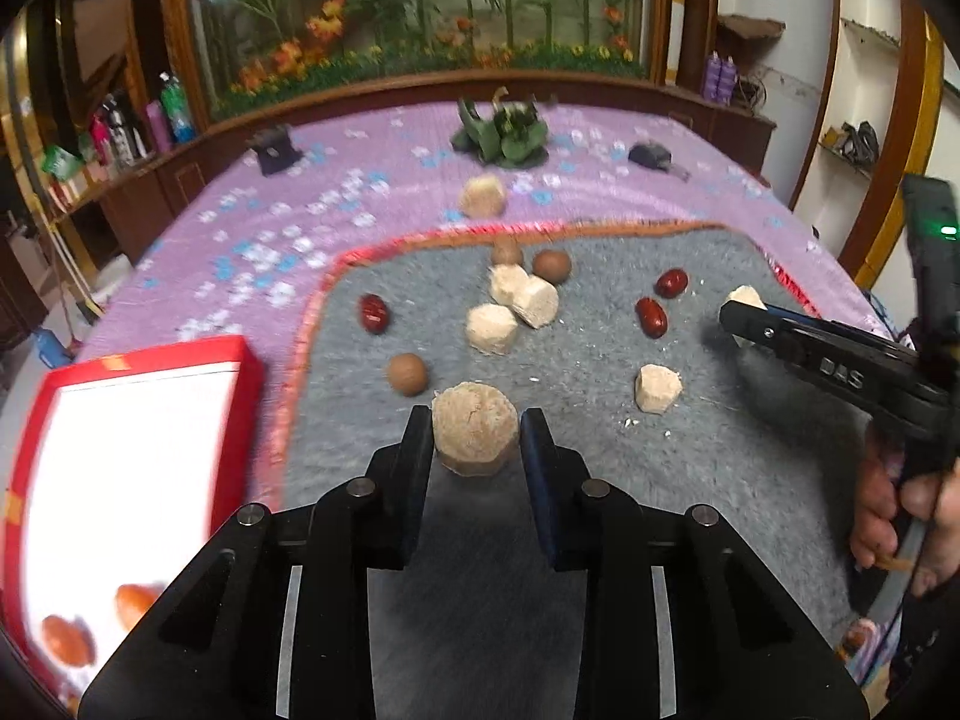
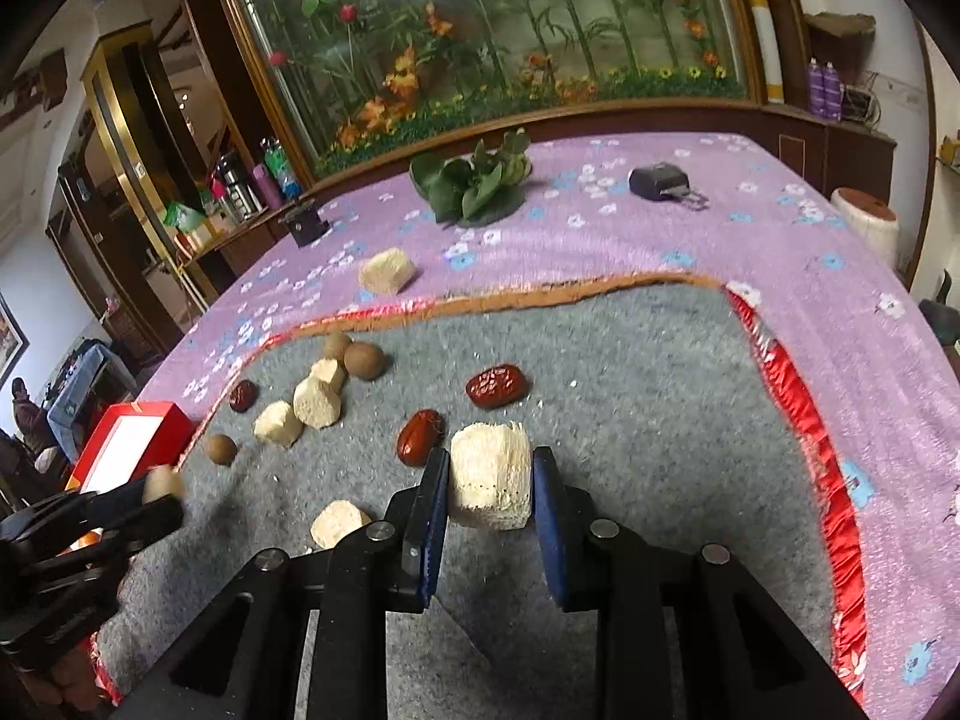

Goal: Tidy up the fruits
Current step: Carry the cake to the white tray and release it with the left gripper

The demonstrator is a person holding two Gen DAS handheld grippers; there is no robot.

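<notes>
My left gripper (image 1: 476,435) is shut on a beige sugarcane chunk (image 1: 474,433) above the grey mat (image 1: 600,510). My right gripper (image 2: 491,483) is shut on a pale sugarcane chunk (image 2: 491,483); it also shows in the left wrist view (image 1: 741,318) at the right. On the mat lie more sugarcane chunks (image 1: 492,329), red dates (image 1: 375,313) (image 2: 495,385) and brown longans (image 1: 407,374). A red box (image 1: 129,468) with a white inside holds two reddish fruits (image 1: 66,639) at the left.
One sugarcane chunk (image 1: 483,195) lies off the mat on the purple floral cloth (image 1: 270,228). A green leafy plant (image 1: 504,135) and two dark small objects (image 1: 276,150) (image 2: 660,181) sit at the far side. Wooden cabinets and bottles stand behind.
</notes>
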